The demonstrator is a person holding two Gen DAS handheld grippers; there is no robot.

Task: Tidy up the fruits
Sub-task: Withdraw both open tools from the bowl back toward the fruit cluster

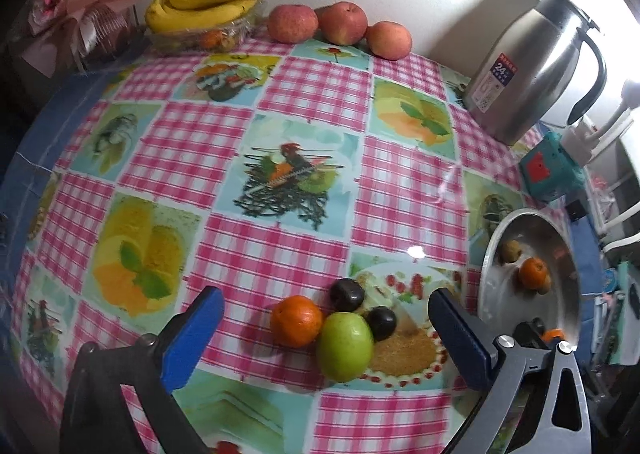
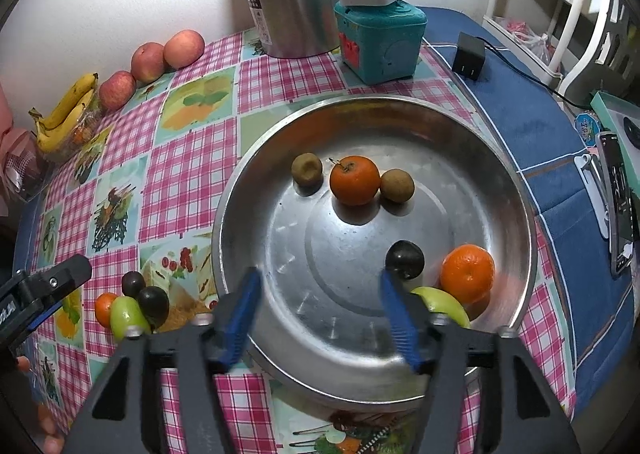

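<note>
My left gripper stands wide open over a cluster on the checked tablecloth: an orange, a green fruit and two dark plums. Its pads touch none of them. My right gripper is open above the steel bowl, with nothing between its fingers. In the bowl lie two kiwis, an orange, a dark plum, a second orange and a green fruit half hidden behind the right finger.
Bananas and three apples line the back wall. A steel kettle, a teal box with a power strip on it and a black charger stand behind the bowl. A phone lies at the right.
</note>
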